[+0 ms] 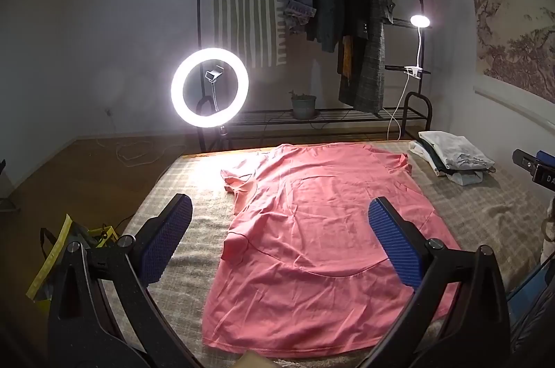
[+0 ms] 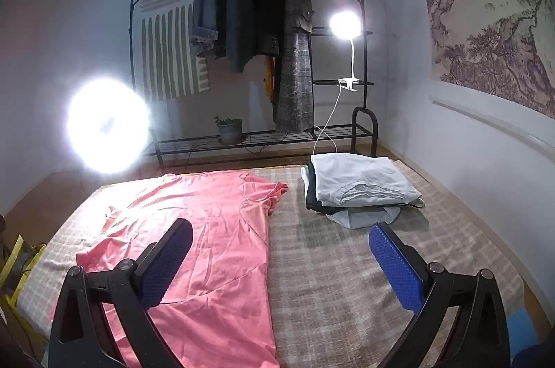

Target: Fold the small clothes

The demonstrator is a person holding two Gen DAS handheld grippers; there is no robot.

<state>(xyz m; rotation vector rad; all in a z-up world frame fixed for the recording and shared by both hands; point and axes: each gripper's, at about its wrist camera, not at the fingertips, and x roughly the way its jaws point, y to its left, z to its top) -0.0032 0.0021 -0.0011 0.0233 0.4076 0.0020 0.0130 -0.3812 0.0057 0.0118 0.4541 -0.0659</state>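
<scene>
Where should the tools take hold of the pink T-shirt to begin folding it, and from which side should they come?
Probably pinch the pink T-shirt at its near hem and at the short sleeve on its left edge, coming low from the near side. It lies flat on the checked mat, so only edges offer cloth to pinch.

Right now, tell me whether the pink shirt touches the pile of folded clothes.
Apart. In the right wrist view, bare checked blanket shows between the pink shirt and the pile of folded clothes.

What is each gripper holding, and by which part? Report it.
Nothing. The left gripper and right gripper are both open and empty above the pink T-shirt.
</scene>
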